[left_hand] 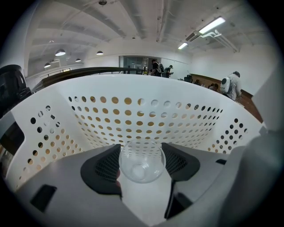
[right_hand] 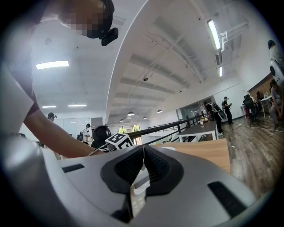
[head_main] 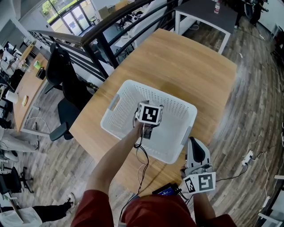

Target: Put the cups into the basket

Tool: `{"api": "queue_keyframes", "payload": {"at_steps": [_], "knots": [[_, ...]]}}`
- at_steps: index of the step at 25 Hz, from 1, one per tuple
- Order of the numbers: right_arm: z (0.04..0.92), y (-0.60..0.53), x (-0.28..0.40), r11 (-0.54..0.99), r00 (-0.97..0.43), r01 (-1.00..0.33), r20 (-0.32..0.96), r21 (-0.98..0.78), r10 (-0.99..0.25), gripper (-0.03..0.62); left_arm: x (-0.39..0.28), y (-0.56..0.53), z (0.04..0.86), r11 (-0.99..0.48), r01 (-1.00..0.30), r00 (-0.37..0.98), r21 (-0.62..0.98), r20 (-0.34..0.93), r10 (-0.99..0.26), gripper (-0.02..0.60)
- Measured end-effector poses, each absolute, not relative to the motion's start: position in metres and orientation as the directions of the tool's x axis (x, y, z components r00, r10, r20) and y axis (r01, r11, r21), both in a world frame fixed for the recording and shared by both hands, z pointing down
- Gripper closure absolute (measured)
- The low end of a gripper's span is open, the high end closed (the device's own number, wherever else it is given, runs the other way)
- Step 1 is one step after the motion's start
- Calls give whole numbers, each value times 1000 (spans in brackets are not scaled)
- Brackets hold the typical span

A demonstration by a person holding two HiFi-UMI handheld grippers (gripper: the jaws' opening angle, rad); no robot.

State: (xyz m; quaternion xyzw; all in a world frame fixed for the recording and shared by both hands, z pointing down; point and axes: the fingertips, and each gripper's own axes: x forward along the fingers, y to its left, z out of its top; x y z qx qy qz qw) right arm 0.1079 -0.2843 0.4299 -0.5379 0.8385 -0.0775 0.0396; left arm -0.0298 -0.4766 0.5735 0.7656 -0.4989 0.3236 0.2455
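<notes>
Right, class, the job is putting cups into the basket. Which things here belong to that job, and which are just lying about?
Belong to the job:
- clear cup, held in the left gripper
- white basket, around that cup
- wooden table under the basket

Just lying about:
- black office chair
- dark table beyond
- right gripper, shut and empty, at the wooden table's near edge

We see one clear plastic cup [left_hand: 142, 162], empty, with its open mouth facing back along the left tongs [left_hand: 141, 151], which grip it on both sides low inside the basket [head_main: 174, 105]. The basket is white, with perforated walls and slot handles. It stands upright on the wooden surface [head_main: 191, 62].
</notes>
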Motion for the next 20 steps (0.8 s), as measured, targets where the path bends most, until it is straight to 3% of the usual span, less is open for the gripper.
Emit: {"api": "queue_keyframes", "payload": {"at_steps": [10,20], "knots": [[429,-284,110,411,-420,-894,11,-175,-908,582,-29,-477,575,-389,-920,286,39,744,-603,286],[431,-285,109,411,-420,-895,16,-176,-908,582,-28,-483,570,-394,-919,289,25,722,-629,213]]}}
